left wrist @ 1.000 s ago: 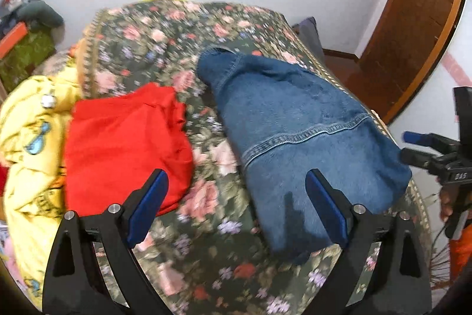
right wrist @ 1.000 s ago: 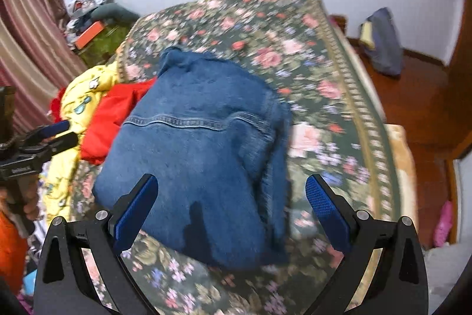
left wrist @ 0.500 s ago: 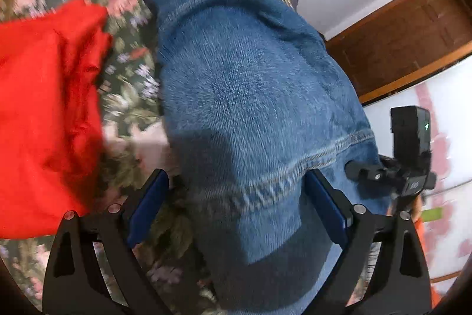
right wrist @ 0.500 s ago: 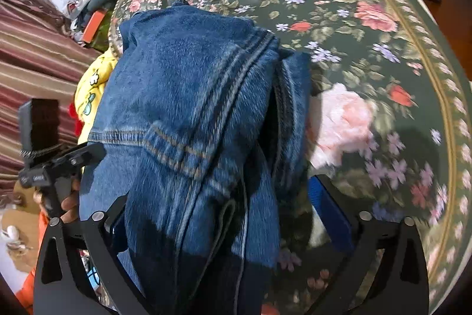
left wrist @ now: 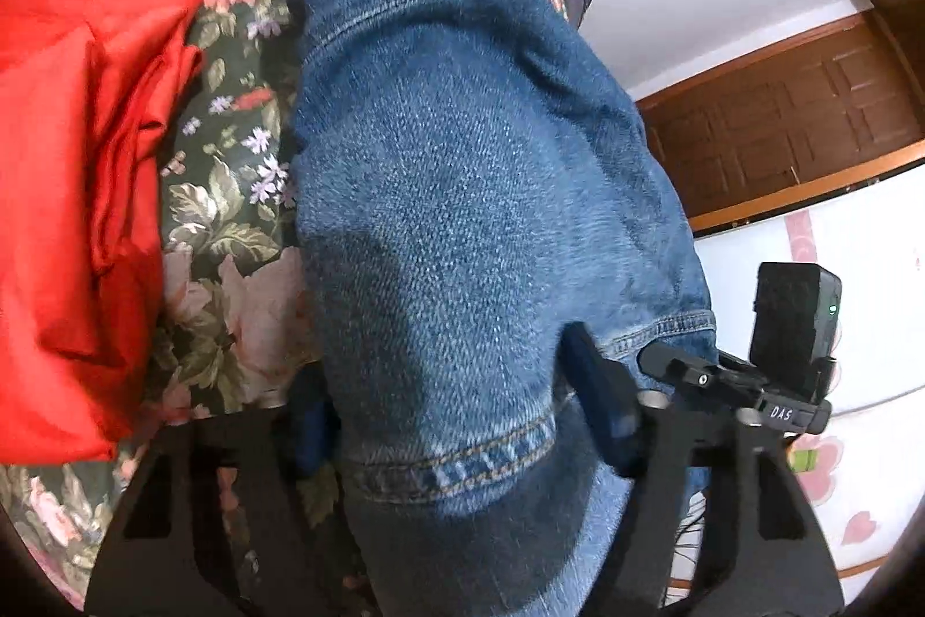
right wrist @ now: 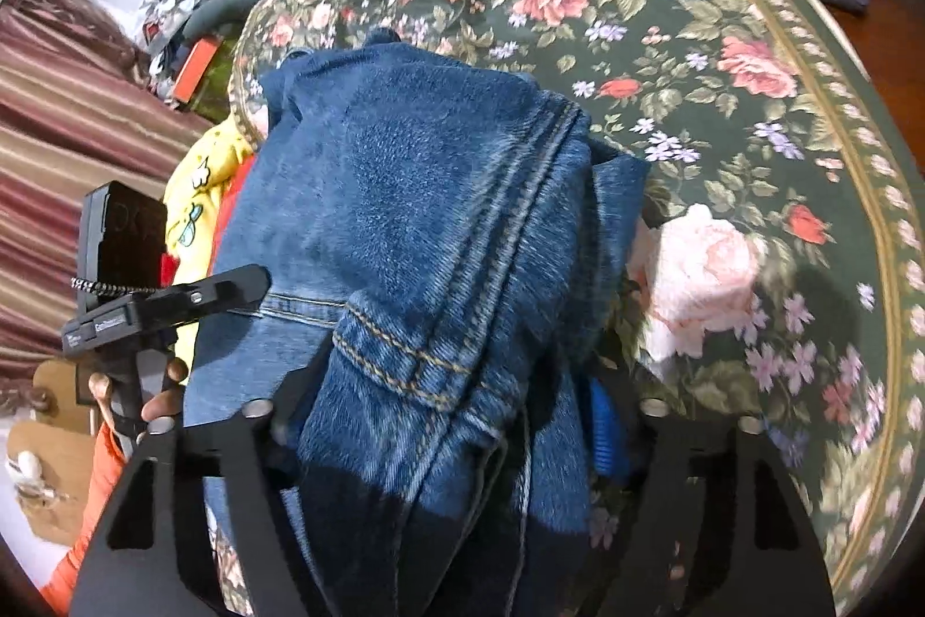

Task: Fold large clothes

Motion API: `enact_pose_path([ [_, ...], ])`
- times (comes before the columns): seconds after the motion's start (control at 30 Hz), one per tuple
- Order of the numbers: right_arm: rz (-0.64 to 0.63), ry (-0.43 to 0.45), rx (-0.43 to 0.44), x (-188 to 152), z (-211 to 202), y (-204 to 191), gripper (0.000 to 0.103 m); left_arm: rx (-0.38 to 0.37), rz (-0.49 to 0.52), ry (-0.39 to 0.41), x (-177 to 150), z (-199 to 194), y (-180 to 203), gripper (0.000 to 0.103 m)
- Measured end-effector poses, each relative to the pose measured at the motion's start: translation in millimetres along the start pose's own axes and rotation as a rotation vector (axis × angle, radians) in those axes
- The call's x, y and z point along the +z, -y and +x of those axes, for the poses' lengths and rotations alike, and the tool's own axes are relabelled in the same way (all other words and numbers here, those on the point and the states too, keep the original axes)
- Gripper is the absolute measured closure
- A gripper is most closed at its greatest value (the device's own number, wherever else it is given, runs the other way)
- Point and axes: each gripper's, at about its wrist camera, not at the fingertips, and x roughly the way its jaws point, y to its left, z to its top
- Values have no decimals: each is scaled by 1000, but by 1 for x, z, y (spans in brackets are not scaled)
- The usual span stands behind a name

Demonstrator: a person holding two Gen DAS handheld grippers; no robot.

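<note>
A flowered bed (right wrist: 722, 56) fills the room below a white wall, with a wooden door (left wrist: 809, 119) off to one side. The folded jeans (left wrist: 462, 189) lie on the bed, their near end bunched up between both tongs. Left tongs (left wrist: 462, 420) pinch the near hem from either side. Right tongs (right wrist: 439, 426) clamp the thick seamed edge of the jeans too. A red cloth (left wrist: 69, 189) sits just beside the jeans.

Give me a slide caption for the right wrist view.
Right gripper clamps folded blue jeans on floral bedspread.
</note>
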Motion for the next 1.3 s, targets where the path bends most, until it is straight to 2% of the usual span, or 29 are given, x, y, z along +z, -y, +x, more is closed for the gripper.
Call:
enact_pose_path([
  [0.1, -15, 34, -5, -1, -13, -14, 56, 1, 44, 25, -6, -21, 12, 56],
  [0.2, -50, 52, -25, -3, -24, -35, 61, 23, 109, 62, -16, -45, 29, 61],
  [0.37, -125, 101, -42, -6, -40, -79, 63, 39, 172, 162, -24, -106, 46, 62],
  [0.57, -224, 196, -12, 7, -53, -149, 63, 52, 200, 297, -22, -188, 41, 62],
  [0.7, -264, 221, 18, 16, -40, -188, 63, 86, 207, 370, -17, -236, 26, 63],
  [0.83, -285, 210, 45, 30, -8, -214, 63, 139, 190, 409, -11, -264, -6, 62],
  [0.97, -277, 166, 66, 39, 34, -223, 63, 175, 134, 394, -8, -272, -47, 62],
  [1.1, -247, 86, 63, 48, 91, -222, 63, 223, 59, 344, 0, -257, -101, 62],
  [1.3, -174, -1, -11, 65, 186, -193, 63, 256, -84, 232, 22, -192, -193, 61],
])
